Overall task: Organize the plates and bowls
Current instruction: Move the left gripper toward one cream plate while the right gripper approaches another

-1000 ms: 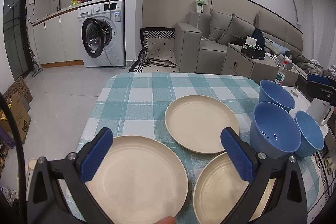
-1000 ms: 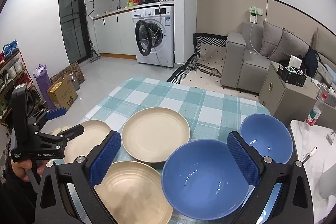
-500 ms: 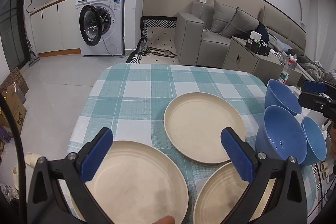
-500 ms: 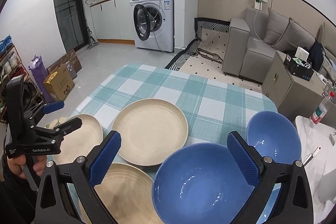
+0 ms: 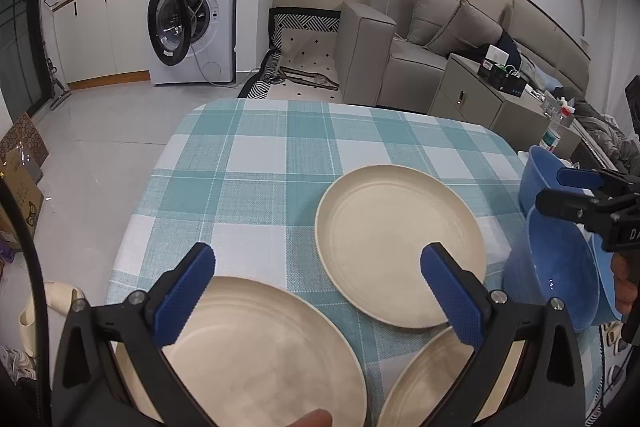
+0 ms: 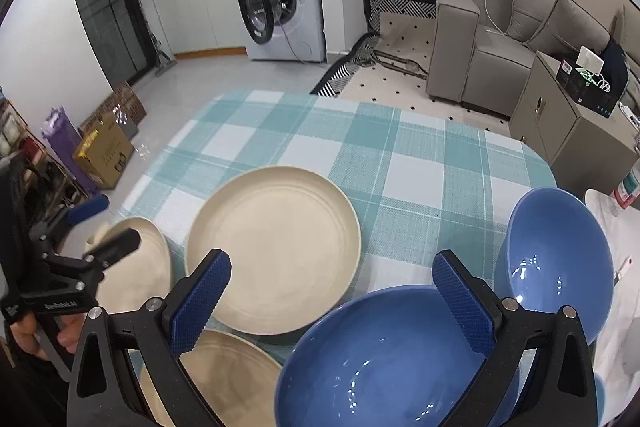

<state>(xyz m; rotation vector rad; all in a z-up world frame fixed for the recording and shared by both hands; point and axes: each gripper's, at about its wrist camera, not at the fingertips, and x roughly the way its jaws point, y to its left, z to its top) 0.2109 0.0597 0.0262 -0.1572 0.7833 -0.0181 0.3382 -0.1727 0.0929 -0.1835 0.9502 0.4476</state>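
Three cream plates and three blue bowls lie on a teal checked tablecloth (image 5: 256,163). My left gripper (image 5: 318,267) hangs open above the gap between the near-left plate (image 5: 256,351) and the middle plate (image 5: 400,243); a third plate (image 5: 420,383) sits under its right finger. The right gripper (image 6: 332,271) is open too, above the rim of the nearest bowl (image 6: 384,363), with the second bowl (image 6: 560,263) to its right and the middle plate (image 6: 276,247) ahead. The third bowl (image 5: 604,279) is mostly hidden. Neither gripper holds anything.
A washing machine (image 5: 192,23) with its door open stands beyond the table, with a grey sofa (image 5: 404,43) and a cabinet (image 5: 480,99) behind on the right. Cardboard boxes (image 6: 104,147) sit on the floor left. A white side table (image 6: 616,227) adjoins the bowls.
Both grippers have come lower and further forward over the table. The plates and bowls now look larger and closer. Nothing was grasped or moved.
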